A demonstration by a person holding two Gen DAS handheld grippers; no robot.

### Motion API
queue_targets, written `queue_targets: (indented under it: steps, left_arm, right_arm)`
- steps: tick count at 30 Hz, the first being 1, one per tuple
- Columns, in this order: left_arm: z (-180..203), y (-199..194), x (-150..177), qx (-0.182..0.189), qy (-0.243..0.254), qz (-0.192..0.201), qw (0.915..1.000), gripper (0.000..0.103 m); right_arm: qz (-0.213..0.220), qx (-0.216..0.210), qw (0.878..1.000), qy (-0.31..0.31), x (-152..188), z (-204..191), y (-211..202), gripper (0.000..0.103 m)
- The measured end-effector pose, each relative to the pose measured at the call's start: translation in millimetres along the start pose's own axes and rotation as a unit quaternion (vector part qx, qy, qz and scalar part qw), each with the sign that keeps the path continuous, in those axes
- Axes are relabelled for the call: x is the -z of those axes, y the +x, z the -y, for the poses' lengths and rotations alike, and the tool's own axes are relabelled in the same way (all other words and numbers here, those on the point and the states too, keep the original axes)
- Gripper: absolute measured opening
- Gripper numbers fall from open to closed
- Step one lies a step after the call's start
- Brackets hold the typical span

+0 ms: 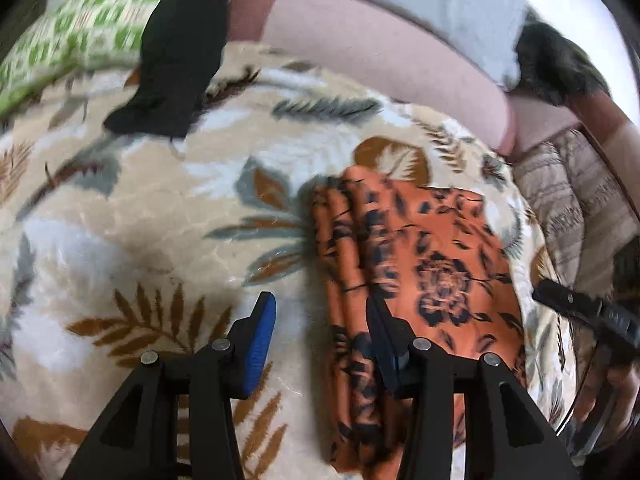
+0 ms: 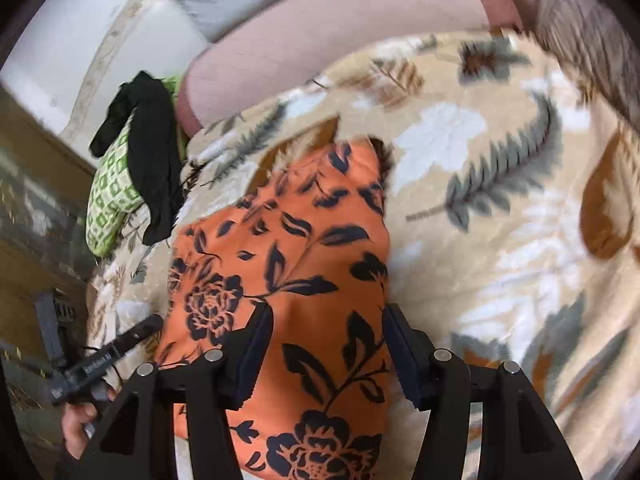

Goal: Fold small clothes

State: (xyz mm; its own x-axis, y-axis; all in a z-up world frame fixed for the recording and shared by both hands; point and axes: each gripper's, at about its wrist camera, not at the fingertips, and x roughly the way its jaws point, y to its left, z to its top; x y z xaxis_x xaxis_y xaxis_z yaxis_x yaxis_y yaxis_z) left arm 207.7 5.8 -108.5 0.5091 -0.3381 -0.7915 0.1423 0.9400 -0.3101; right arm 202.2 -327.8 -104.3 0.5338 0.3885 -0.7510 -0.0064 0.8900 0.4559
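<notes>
Folded orange floral garment [image 1: 420, 264] lies on leaf-print blanket [image 1: 160, 216]; left gripper [image 1: 320, 336] and right gripper [image 2: 326, 340] both spread wide, empty, above it.

One orange floral garment [image 2: 288, 264], one black garment [image 2: 154, 160]

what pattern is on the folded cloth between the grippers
Orange cloth with a dark, near-black flower and leaf print; clearest in the right wrist view.
</notes>
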Motion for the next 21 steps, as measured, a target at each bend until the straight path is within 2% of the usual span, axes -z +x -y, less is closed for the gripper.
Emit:
queue_targets:
  steps: [2, 5, 6, 7, 8, 10, 13, 14, 16, 17, 18, 20, 21]
  left_arm:
    - [21.0, -7.0, 1.9, 0.011, 0.035, 0.012, 0.9993, 0.048]
    - [53.8, 3.1, 12.6, 0.03, 0.091, 0.0, 0.9954, 0.048]
    - [57.3, 13.1, 18.0, 0.014, 0.107, -0.01, 0.9941, 0.048]
    - [56.0, 30.0, 26.5, -0.026, 0.12, -0.033, 0.9919, 0.048]
    - [49.6, 37.9, 32.7, -0.033, 0.114, -0.046, 0.9919, 0.05]
    - [38.5, 30.2, 35.6, -0.009, 0.087, -0.03, 0.9957, 0.051]
    - [40.5, 17.6, 32.1, -0.006, 0.082, -0.012, 0.9965, 0.051]
    - [43.5, 13.8, 32.7, -0.001, 0.086, -0.004, 0.9963, 0.054]
    - [49.5, 20.1, 40.6, -0.007, 0.106, -0.012, 0.9943, 0.058]
    - [50.0, 30.5, 46.5, -0.026, 0.116, -0.03, 0.9925, 0.061]
    - [43.4, 34.3, 48.4, -0.018, 0.104, -0.038, 0.9937, 0.061]
    - [37.0, 23.5, 46.6, -0.002, 0.071, -0.031, 0.997, 0.061]
    - [38.1, 17.8, 45.4, -0.004, 0.073, -0.022, 0.9971, 0.061]
  right_arm:
    - [-0.001, -0.029, 1.0, -0.011, -5.6, -12.7, 0.9, 0.06]
    - [-0.016, -0.065, 0.998, -0.001, -11.0, -20.2, 19.3, 0.062]
    - [-0.021, -0.065, 0.998, 0.006, -12.3, -19.1, 28.6, 0.063]
    - [-0.033, -0.063, 0.997, 0.018, -12.8, -13.3, 41.1, 0.067]
    - [-0.052, -0.063, 0.996, 0.046, -11.4, -2.5, 55.9, 0.067]
    - [-0.055, -0.085, 0.991, 0.087, -11.9, 10.2, 57.9, 0.067]
    - [-0.034, -0.102, 0.993, 0.057, -28.5, -1.5, 45.0, 0.07]
    - [-0.028, -0.111, 0.992, 0.054, -37.6, -3.1, 45.8, 0.071]
    - [-0.021, -0.118, 0.991, 0.062, -52.5, 3.3, 57.7, 0.075]
    - [-0.018, -0.097, 0.993, 0.073, -59.7, 14.5, 70.3, 0.075]
    - [-0.019, -0.081, 0.992, 0.094, -62.3, 26.2, 81.0, 0.075]
    - [-0.017, -0.101, 0.982, 0.161, -59.7, 47.6, 90.6, 0.075]
    - [0.002, -0.117, 0.979, 0.169, -57.6, 46.4, 80.6, 0.075]
